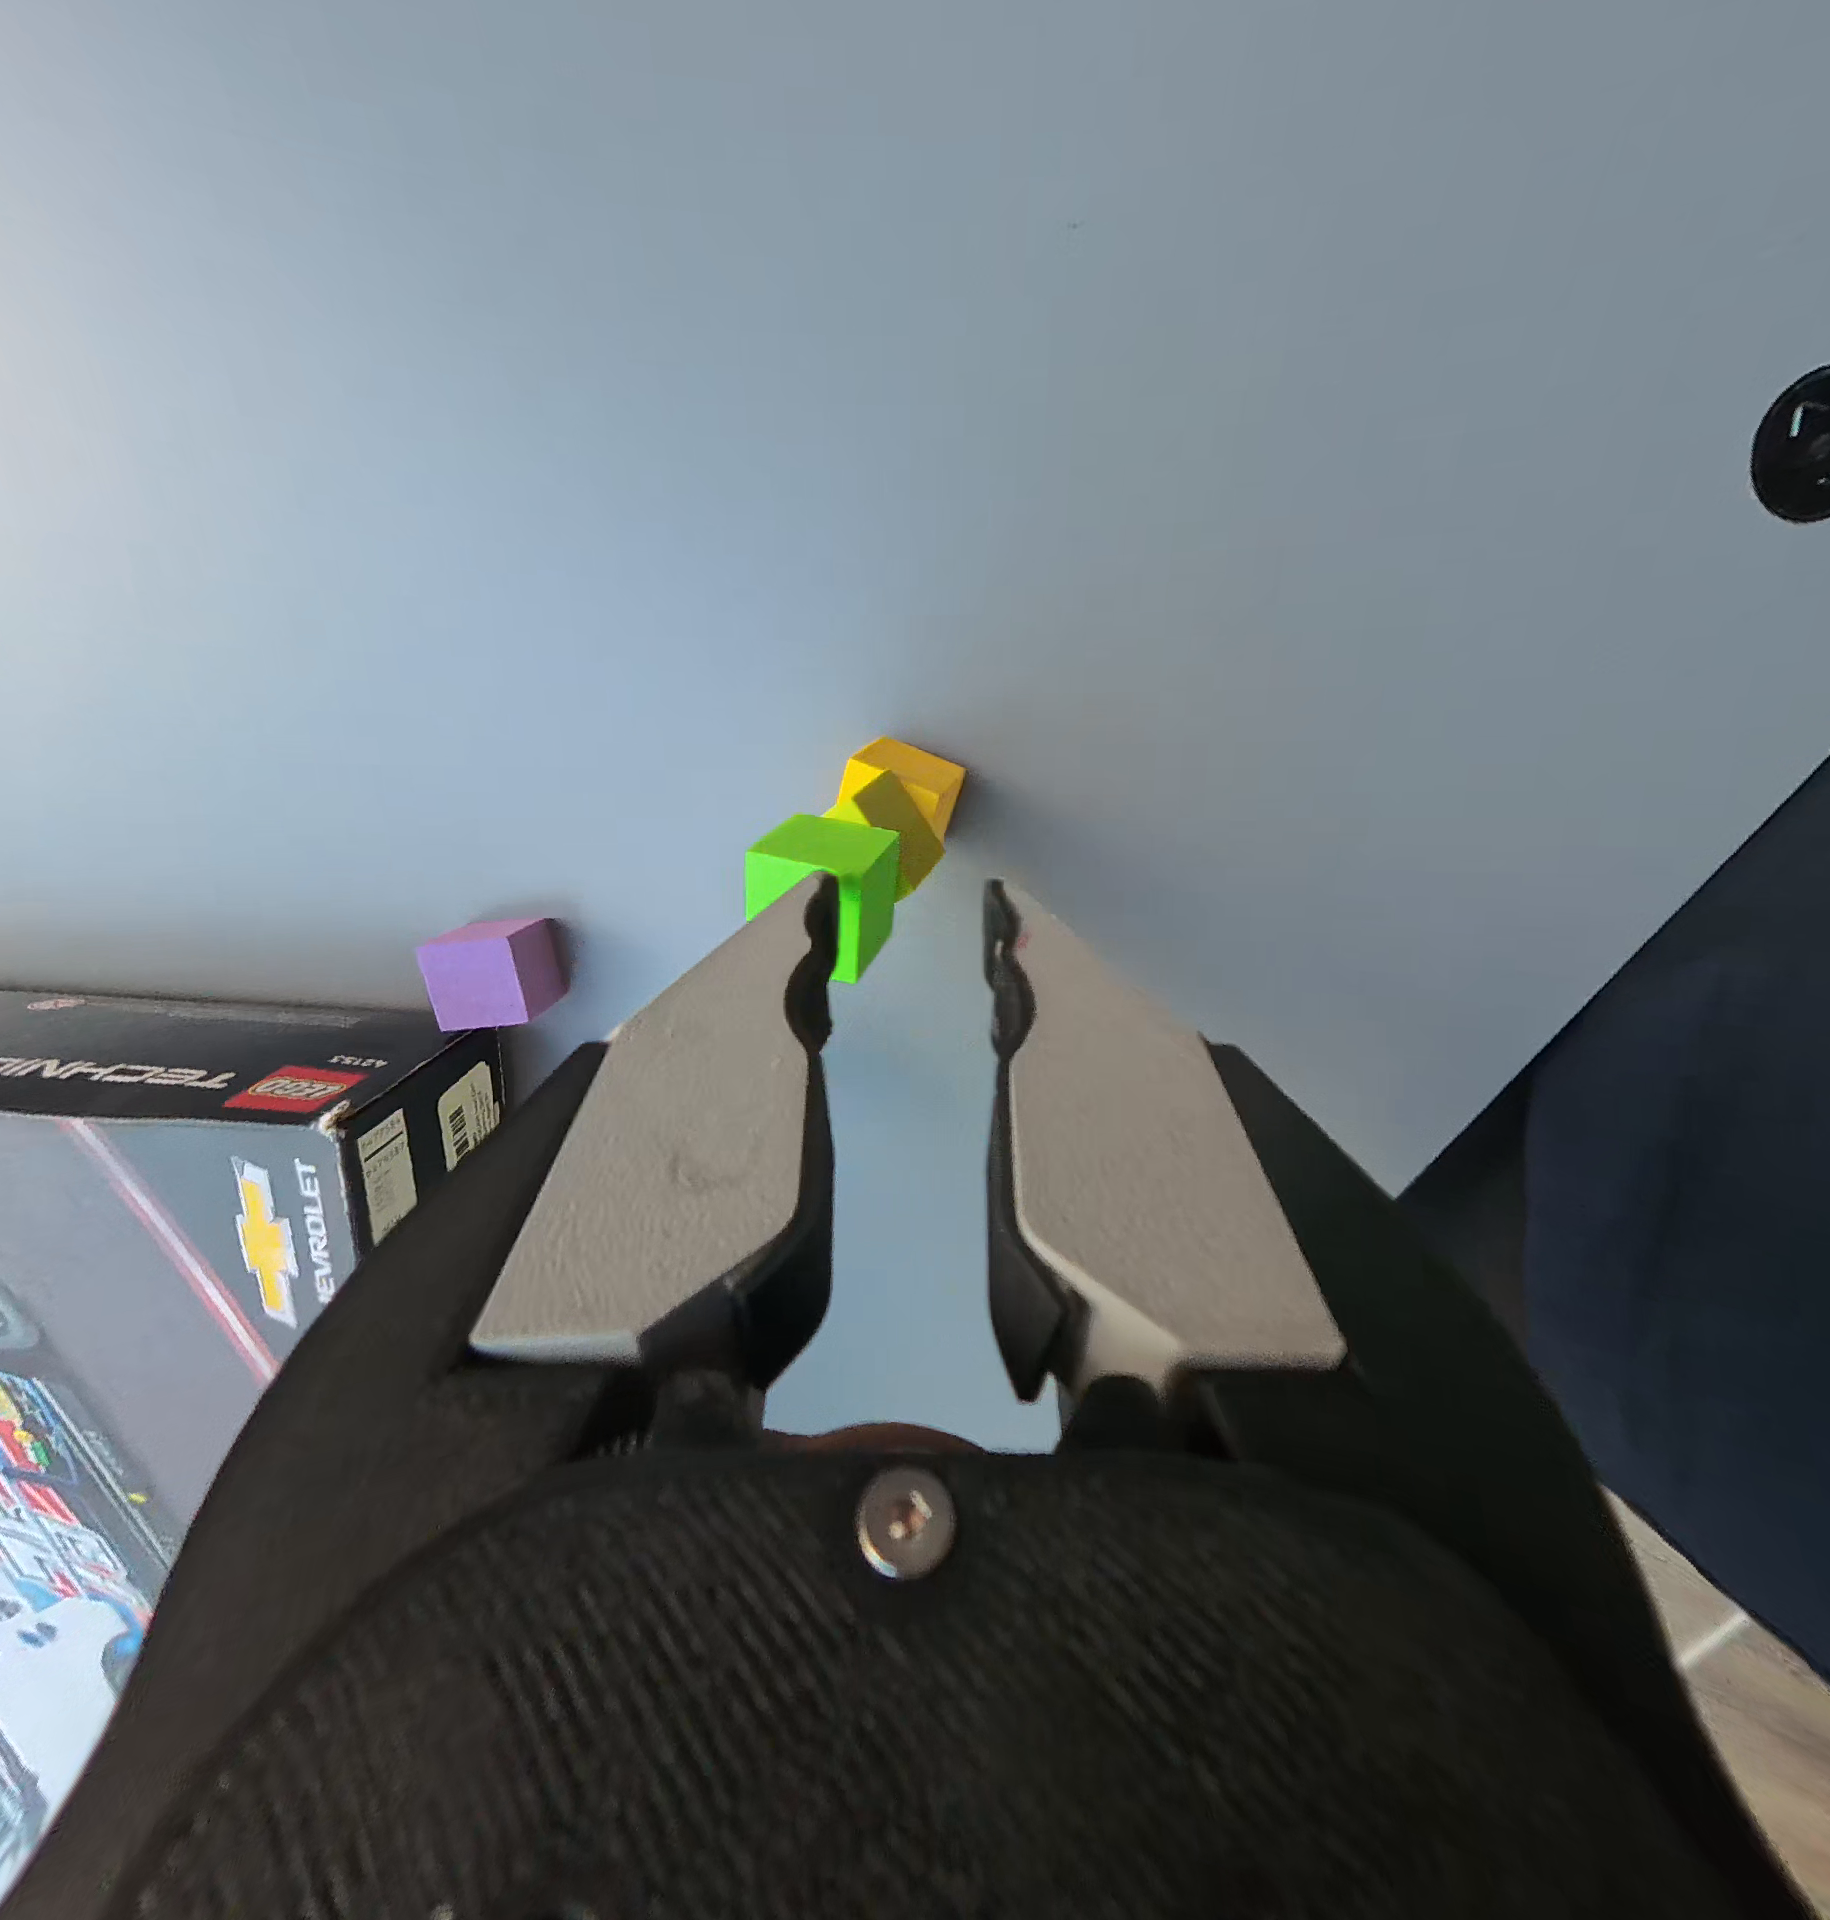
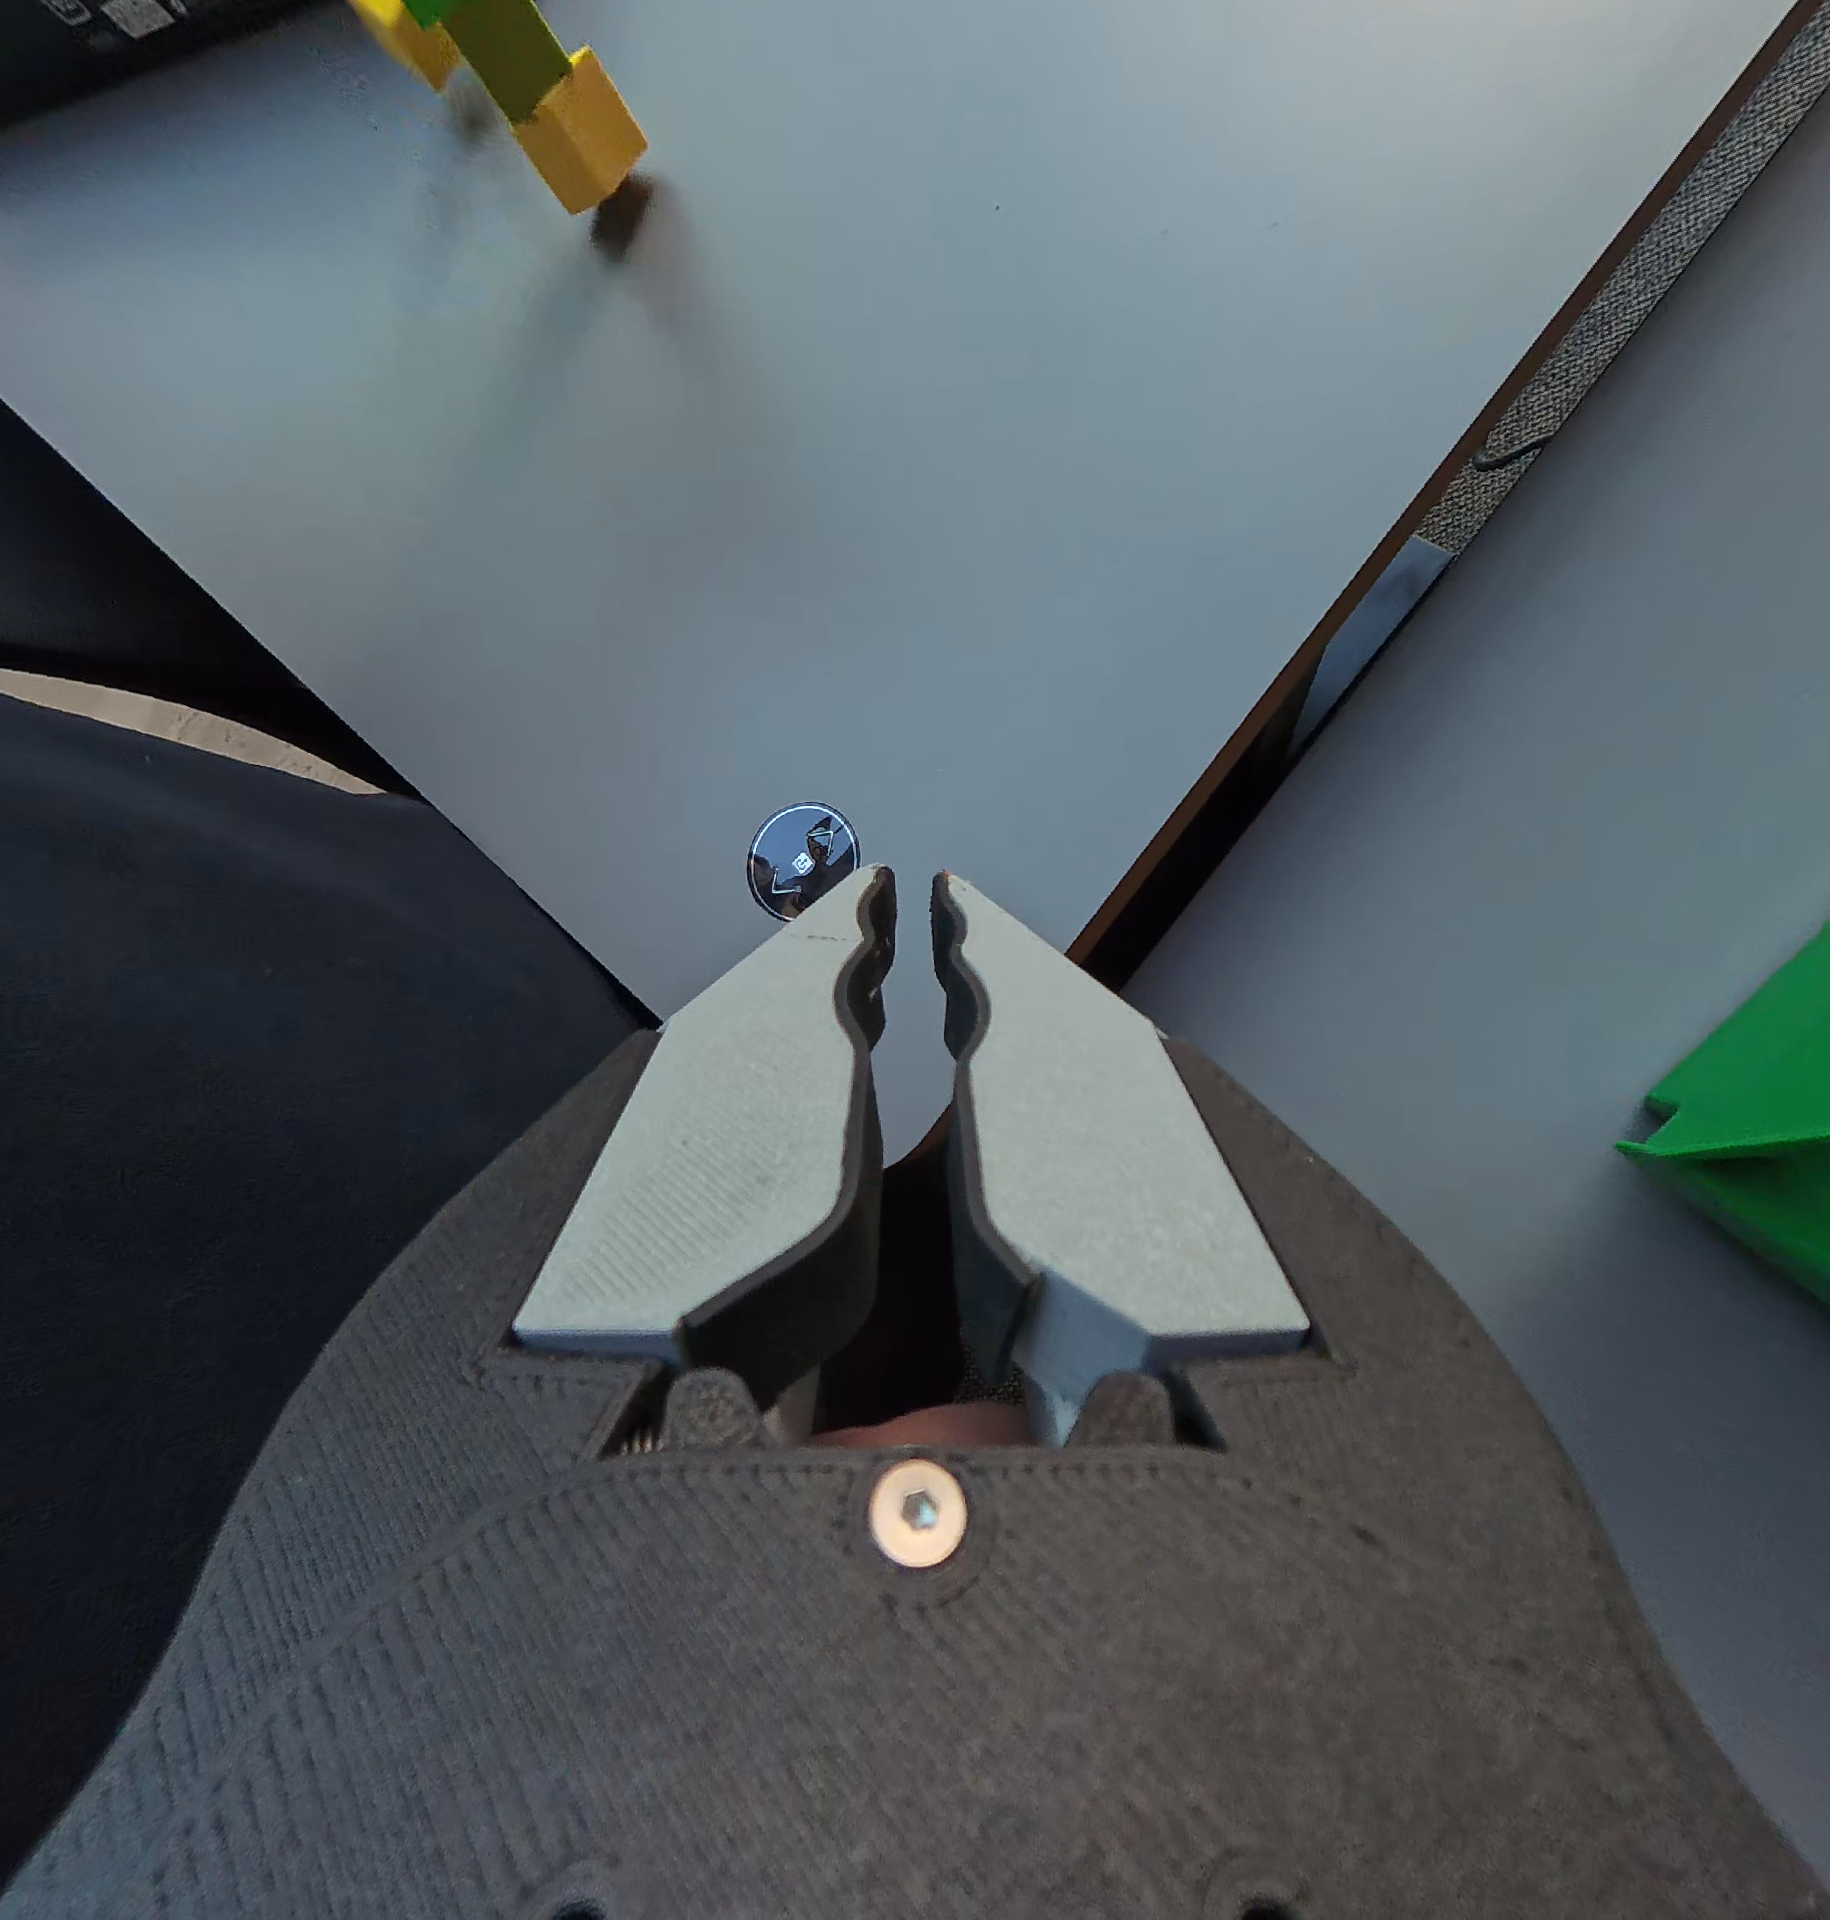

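In the left wrist view a small stack of cubes stands on the grey table (image 1: 890, 416): a green cube (image 1: 786, 878) on top of a turned yellow cube (image 1: 895, 821), with another yellow cube (image 1: 906, 774) under that. My left gripper (image 1: 906, 894) is open just above the stack. Its left fingertip (image 1: 786, 935) overlaps the green cube, and the right pad stands clear of it. A purple cube (image 1: 490, 971) lies to the left. My right gripper (image 2: 913, 883) has its fingers almost together with nothing between them, over bare table beside a black round disc (image 2: 802, 860). The stack (image 2: 568, 125) shows blurred at the top left of the right wrist view.
A dark printed cardboard box (image 1: 163, 1195) lies at the left, close to the purple cube. The black disc (image 1: 1815, 442) is set in the table at the far right. A person's dark clothing (image 2: 215, 1039) borders the table's edge. A green plastic part (image 2: 1784, 1122) lies on a second table. The grippers' ends are close to 30 cm from one another. To the purple cube (image 1: 490, 971): left tips about 12 cm, right tips about 40 cm.
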Demonstrator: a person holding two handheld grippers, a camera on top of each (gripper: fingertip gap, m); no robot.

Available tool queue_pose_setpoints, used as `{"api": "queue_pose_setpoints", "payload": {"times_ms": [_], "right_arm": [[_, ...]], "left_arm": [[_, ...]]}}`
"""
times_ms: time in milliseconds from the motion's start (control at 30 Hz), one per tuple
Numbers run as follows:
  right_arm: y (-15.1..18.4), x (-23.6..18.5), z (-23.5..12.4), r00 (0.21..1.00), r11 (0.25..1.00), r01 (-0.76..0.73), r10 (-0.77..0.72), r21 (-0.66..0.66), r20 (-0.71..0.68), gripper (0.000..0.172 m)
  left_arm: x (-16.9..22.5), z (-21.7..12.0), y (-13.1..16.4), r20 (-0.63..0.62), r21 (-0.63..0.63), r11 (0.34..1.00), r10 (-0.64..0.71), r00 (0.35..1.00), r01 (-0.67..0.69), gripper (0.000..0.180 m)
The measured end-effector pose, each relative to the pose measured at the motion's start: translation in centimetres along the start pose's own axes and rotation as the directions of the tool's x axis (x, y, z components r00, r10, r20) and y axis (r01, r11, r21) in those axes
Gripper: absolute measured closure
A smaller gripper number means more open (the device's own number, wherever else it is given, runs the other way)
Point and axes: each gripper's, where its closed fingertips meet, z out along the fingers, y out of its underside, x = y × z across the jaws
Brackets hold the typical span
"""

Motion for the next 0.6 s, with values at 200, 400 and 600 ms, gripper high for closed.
{"api": "queue_pose_setpoints", "payload": {"times_ms": [200,400,600], "right_arm": [[0.1,-0.1,0.1,1.000,1.000,0.006,-0.006,-0.008,0.004,0.167],[0.0,-0.6,0.4,1.000,1.000,0.018,-0.017,-0.013,0.016,0.167],[0.2,-1.0,0.4,0.999,0.999,0.026,-0.026,-0.023,0.022,0.167]], "left_arm": [[-2.6,-2.5,1.6,0.083,0.020,0.998,-0.054,0.995,0.052,0.146],[-7.4,-3.8,6.7,0.191,-0.047,0.968,-0.235,0.953,0.248,0.147],[-5.8,-0.8,8.9,0.113,-0.096,0.961,-0.247,0.962,0.258,0.143]]}}
